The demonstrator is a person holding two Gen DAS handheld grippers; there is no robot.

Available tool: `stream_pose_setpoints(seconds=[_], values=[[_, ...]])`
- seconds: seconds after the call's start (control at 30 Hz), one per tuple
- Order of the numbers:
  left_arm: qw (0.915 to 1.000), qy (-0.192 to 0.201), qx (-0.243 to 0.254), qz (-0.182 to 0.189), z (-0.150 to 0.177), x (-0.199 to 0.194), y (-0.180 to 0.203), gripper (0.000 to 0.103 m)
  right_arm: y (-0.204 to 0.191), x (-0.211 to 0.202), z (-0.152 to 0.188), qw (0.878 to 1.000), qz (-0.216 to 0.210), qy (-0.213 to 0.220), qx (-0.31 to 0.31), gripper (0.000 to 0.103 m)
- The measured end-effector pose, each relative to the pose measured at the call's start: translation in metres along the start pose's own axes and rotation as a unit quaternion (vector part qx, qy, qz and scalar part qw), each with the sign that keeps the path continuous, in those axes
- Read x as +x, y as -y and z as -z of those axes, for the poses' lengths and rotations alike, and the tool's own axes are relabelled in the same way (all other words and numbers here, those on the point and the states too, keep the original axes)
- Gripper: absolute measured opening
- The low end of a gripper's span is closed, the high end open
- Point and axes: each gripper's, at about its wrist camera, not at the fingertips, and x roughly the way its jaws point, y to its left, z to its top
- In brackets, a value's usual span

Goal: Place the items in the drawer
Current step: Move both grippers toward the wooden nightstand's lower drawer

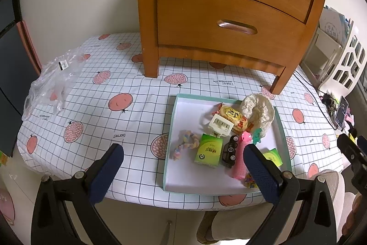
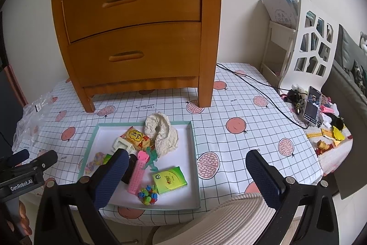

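A wooden two-drawer cabinet (image 1: pixel 229 6) (image 2: pixel 137 33) stands at the back of the table, both drawers shut. In front of it lies a shallow teal-rimmed tray (image 1: pixel 170 121) (image 2: pixel 193 153) with small items: a cream crocheted piece (image 1: pixel 258 111) (image 2: pixel 162 132), a yellow snack packet (image 1: pixel 234 116) (image 2: pixel 135 138), a white clip (image 1: pixel 221 125), a pink roller (image 1: pixel 239 157) (image 2: pixel 136 173), a black toy car (image 1: pixel 230 150), green tissue packs (image 1: pixel 208 149) (image 2: pixel 169 179), a pastel rope toy (image 1: pixel 185 146) and coloured beads (image 2: pixel 148 194). My left gripper (image 1: pixel 183 150) and right gripper (image 2: pixel 187 156) hover open above the tray's near side, nothing held.
A crumpled clear plastic bag (image 1: pixel 55 77) lies at the table's left edge. A black cable (image 2: pixel 252 86) runs across the right side toward a phone (image 2: pixel 312 106) and clutter. A white cut-out rack (image 2: pixel 314 43) stands at the right. A person's ribbed sleeve (image 2: pixel 229 217) is below.
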Motion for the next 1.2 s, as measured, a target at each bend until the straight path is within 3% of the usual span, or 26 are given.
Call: stream_pose_setpoints(seconds=[0.33,0.8,1.0,1.2], values=[[0.9995,0.012,-0.026,0.016,-0.04,0.016,-0.017,0.103,-0.007,0.012,-0.018,0.999,-0.02,0.018,-0.031,0.103],[0.9959,0.053,-0.064,0.036,-0.115,0.056,-0.038,0.103,-0.003,0.062,-0.089,0.996,-0.07,0.046,-0.004,0.103],[0.9941,0.089,-0.057,0.024,-0.142,0.066,-0.044,0.103,0.004,0.096,-0.104,0.995,-0.093,0.033,0.016,0.103],[0.9958,0.067,-0.052,0.035,-0.162,0.083,-0.053,0.103,0.008,0.125,-0.115,0.994,-0.108,0.008,0.032,0.103]])
